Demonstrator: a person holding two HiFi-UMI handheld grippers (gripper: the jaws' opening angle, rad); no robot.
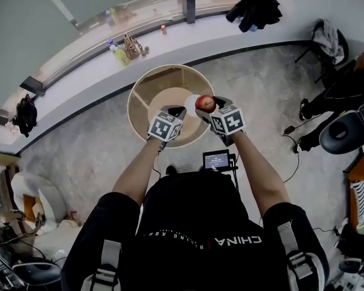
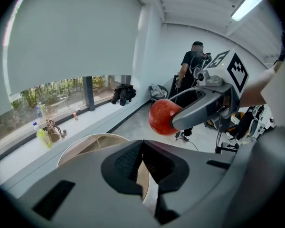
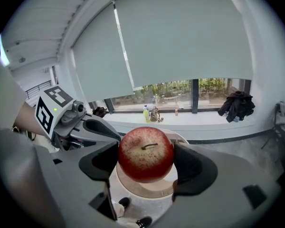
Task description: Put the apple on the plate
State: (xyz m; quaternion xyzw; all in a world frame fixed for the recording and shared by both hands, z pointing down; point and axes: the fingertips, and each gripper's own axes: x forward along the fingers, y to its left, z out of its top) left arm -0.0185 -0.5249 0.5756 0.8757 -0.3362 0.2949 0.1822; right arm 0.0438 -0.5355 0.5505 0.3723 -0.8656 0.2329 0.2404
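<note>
Nearest to me are my two grippers, side by side and almost level. The left gripper [image 2: 142,161] has its jaws pressed together at the tips with nothing between them. The right gripper [image 1: 206,109] pinches the one apple [image 3: 145,154] from both sides, stem toward its camera. The fruit is held in the air over the near right part of the table, not resting on anything. Just left of it in the head view I see one white disc [image 1: 190,100]; I cannot tell whether it is the plate.

Below stands one round wooden table [image 1: 133,96] with a raised centre and a wide outer ring split into compartments. One small screen [image 1: 217,160] on a stand sits close in front of my body, near the table's near edge.

Grey floor [image 1: 79,156] opens to the left and right of the table, with cables trailing on the right side. Behind the table runs the curved window ledge [image 1: 85,71], close to its far rim. On the ledge I count one yellow-green bottle [image 1: 119,54], one brown item [image 1: 132,46] just beside it, and one dark jacket [image 1: 253,8] well along to the right. One person [image 2: 192,72] stands farther off.
</note>
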